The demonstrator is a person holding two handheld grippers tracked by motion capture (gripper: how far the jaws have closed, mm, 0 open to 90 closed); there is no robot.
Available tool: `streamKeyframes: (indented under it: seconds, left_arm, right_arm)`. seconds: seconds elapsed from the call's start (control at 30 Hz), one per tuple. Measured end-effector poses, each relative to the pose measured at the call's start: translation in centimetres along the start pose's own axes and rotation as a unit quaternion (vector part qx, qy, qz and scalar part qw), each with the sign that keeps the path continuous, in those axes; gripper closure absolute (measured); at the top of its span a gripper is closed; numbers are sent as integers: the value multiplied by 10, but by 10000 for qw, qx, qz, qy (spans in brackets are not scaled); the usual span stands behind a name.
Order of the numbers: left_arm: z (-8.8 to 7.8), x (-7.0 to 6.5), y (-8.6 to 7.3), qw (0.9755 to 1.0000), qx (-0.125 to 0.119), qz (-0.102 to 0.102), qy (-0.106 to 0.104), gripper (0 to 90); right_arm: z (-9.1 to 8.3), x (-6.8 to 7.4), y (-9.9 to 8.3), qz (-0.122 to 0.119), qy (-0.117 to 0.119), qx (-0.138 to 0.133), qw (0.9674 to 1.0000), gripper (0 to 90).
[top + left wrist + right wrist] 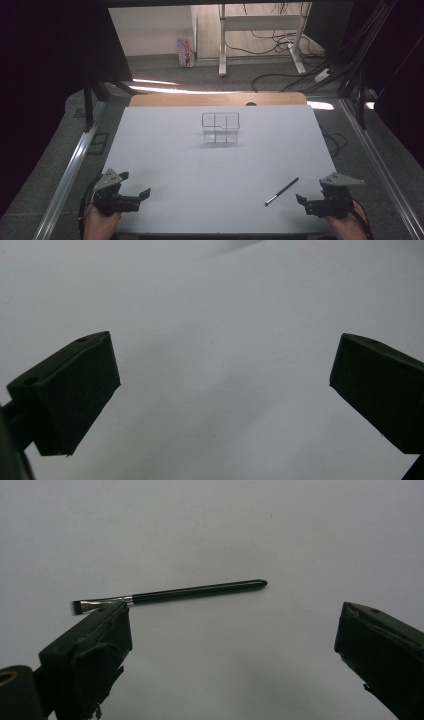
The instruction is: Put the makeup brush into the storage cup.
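We open on the big white table (210, 175), a pale sheet reaching from the near edge up to a wooden strip at the far side. Toward the far middle stands a clear plastic organizer (220, 128), a small box split into compartments (see-through, so we read it mostly by its edges), well apart from both hands.

Down at the near left corner we have the left gripper (136, 184), held just above the sheet, and its jaws stand wide apart; in the left gripper view we see bare white surface between them, nothing held.

Over at the near right, the right gripper (298, 199) sits low by the table's edge, jaws spread wide too, nothing pressed between them.

And here's the small one: a thin makeup brush (170, 593), black handle, silver ferrule, short flat bristles. It lies flat on the sheet just ahead of the right gripper. In the right gripper view its bristle end sits just above the left jaw tip, the handle running off to the right.
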State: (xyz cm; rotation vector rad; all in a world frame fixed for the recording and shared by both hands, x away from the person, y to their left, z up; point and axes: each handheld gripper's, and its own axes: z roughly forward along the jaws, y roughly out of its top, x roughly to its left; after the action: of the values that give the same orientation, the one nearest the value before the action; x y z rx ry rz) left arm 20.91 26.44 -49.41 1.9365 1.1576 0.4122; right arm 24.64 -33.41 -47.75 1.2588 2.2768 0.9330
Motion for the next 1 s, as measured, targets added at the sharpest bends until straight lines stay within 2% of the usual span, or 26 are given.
streamKeyframes:
  seconds: [0.13, 0.2, 0.33, 0.83, 1.0]
  left_arm:
    - [2, -1, 0, 10000, 65, 16, -21, 0]
    - [2, -1, 1, 10000, 77, 53, 3, 0]
    - [2, -2, 1, 9998, 124, 120, 76, 0]
    - [2, 0, -1, 9998, 135, 82, 74, 0]
    - [2, 0, -1, 9998, 150, 89, 88, 0]
  right_arm:
    - [1, 1, 0, -33, 12, 8, 10000, 16]
    - [2, 2, 1, -142, 32, 64, 9999, 22]
    - [3, 3, 1, -156, 29, 63, 9999, 18]
    - [2, 6, 3, -290, -22, 123, 9995, 0]
    - [5, 7, 5, -242, 100, 274, 9993, 0]
